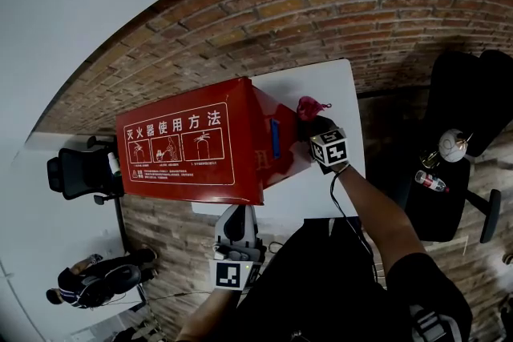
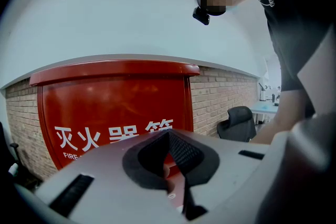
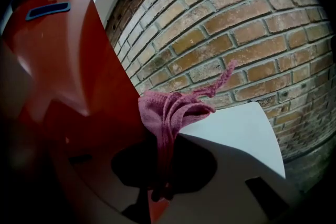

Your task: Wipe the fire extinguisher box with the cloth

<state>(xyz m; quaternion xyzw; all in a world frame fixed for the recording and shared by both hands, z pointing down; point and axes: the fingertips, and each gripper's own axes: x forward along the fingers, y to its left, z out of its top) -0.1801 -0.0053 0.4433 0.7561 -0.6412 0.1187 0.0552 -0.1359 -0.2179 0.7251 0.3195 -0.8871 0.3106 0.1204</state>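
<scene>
Red box (image 1: 188,144) stood on white table (image 1: 329,84). Right gripper (image 1: 311,124) clamped pink cloth (image 1: 311,106) at box's side. Left gripper (image 1: 239,212), jaws together and empty, faced box front.

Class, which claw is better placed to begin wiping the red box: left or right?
Right. The right claw grips the pink cloth beside the end of the red box; the left claw holds nothing and faces its front.
</scene>
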